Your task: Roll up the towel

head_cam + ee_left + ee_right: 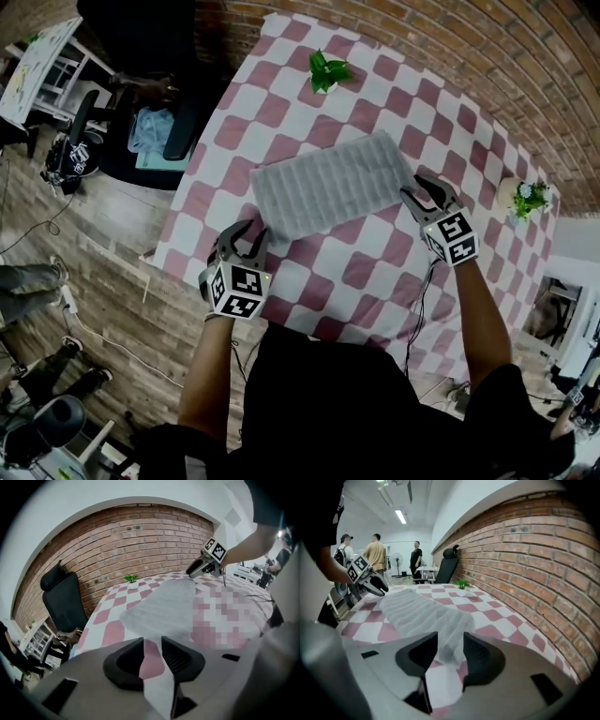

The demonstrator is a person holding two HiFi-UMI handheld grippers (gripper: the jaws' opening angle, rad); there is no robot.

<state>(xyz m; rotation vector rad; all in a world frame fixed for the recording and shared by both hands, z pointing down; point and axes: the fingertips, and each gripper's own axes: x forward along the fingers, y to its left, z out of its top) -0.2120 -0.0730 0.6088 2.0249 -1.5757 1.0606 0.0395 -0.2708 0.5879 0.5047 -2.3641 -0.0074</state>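
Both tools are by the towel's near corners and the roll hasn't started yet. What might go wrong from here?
1. The left tool has only red-and-white checkered tablecloth between its open jaws. Closing here may pinch cloth, not the grey ribbed towel.
2. The right tool straddles a towel corner with its jaws apart. A one-sided grip would likely skew the roll.
3. Dragging the tablecloth might tip the small potted plant.

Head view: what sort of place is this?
Likely an office or lab workspace, not a home: a black office chair beside the checked-cloth table, a brick wall, and people standing under strip lights beyond.
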